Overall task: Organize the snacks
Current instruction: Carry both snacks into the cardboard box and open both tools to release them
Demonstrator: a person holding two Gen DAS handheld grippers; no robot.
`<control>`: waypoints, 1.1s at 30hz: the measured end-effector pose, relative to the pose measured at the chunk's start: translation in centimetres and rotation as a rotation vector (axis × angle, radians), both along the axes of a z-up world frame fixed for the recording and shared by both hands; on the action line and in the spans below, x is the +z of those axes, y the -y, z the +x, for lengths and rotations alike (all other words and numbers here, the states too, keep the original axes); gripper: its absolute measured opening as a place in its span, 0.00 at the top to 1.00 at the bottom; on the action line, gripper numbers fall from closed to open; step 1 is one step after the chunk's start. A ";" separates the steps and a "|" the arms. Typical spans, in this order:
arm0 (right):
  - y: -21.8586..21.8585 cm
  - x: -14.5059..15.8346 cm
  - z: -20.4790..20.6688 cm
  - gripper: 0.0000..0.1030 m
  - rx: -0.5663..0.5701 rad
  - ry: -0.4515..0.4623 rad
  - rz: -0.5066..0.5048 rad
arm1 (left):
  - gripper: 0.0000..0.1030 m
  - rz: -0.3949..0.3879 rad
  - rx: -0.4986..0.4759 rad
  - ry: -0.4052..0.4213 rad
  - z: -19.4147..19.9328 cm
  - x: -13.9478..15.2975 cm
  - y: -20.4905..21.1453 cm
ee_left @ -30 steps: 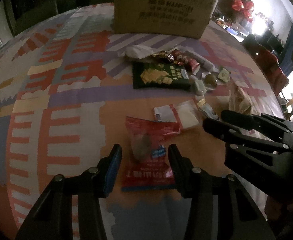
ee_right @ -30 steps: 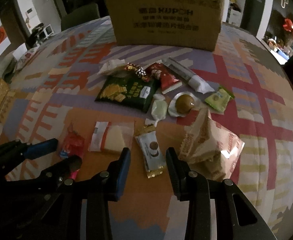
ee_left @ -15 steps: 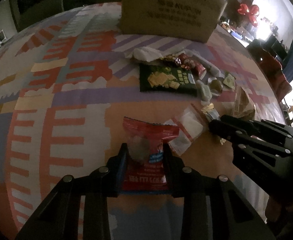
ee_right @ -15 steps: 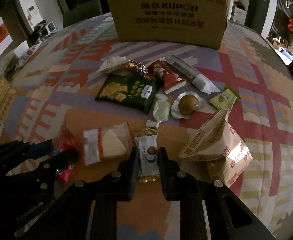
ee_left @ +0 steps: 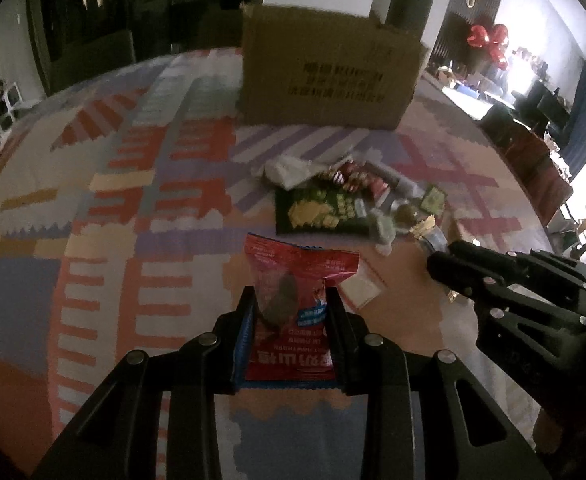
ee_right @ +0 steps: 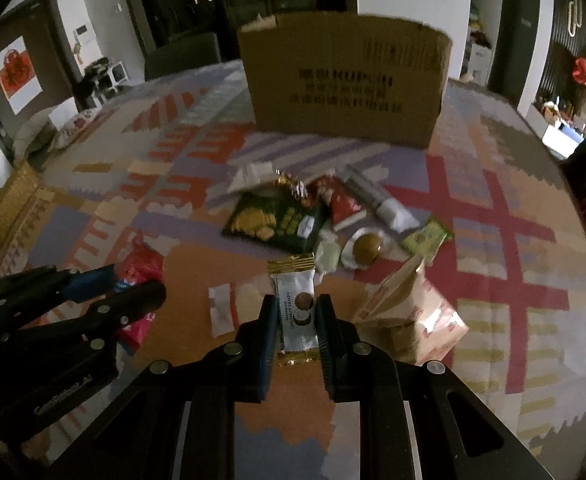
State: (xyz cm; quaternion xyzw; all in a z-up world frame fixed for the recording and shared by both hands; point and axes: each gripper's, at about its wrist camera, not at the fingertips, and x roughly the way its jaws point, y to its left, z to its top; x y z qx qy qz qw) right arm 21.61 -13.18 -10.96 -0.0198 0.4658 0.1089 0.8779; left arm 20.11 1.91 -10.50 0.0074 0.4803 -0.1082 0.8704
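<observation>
My left gripper point(ee_left: 291, 300) is shut on a red snack packet point(ee_left: 293, 280), which hangs lifted above the patterned tablecloth point(ee_left: 113, 240). In the right wrist view my right gripper point(ee_right: 296, 308) is shut on a small white and gold wafer packet point(ee_right: 296, 300), also raised off the cloth. Each gripper shows in the other's view: the right one point(ee_left: 453, 268) at the right, the left one point(ee_right: 133, 292) at the left with the red packet point(ee_right: 141, 264). A brown cardboard box point(ee_right: 345, 80) stands open at the far side of the table.
Loose snacks lie in a cluster before the box: a dark green cracker bag point(ee_right: 277, 220), a small red packet point(ee_right: 341, 204), a white tube point(ee_right: 377, 200), a round brown sweet point(ee_right: 367, 248), a light green sachet point(ee_right: 427, 236), a tan paper bag point(ee_right: 409, 312), a clear cracker packet point(ee_right: 233, 304).
Both grippers closed on their packets, the left on the red one and the right on the white and gold one, then rose with them off the cloth.
</observation>
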 end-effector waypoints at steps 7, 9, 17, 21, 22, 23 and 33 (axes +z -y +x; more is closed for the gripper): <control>0.5 3.6 -0.2 0.80 -0.005 0.089 0.002 | 0.68 -0.001 -0.028 0.082 0.4 3.7 0.6; 0.7 4.5 -0.1 0.80 -0.013 0.110 0.009 | 0.68 0.005 -0.040 0.108 0.5 4.8 0.7; 1.0 7.2 0.9 0.80 -0.027 0.164 0.016 | 0.68 -0.029 -0.065 0.137 3.0 7.5 0.9; 1.4 8.5 2.1 0.80 -0.034 0.201 0.019 | 0.68 -0.004 -0.087 0.194 4.6 9.5 1.6; 1.5 8.9 2.5 0.80 -0.038 0.209 0.023 | 0.68 -0.002 -0.090 0.202 4.9 9.8 1.7; 1.7 9.1 2.9 0.80 -0.040 0.214 0.025 | 0.68 -0.007 -0.093 0.212 5.4 10.2 1.9; 2.7 11.5 7.2 0.80 -0.063 0.267 0.032 | 0.68 -0.016 -0.096 0.247 9.7 12.6 2.9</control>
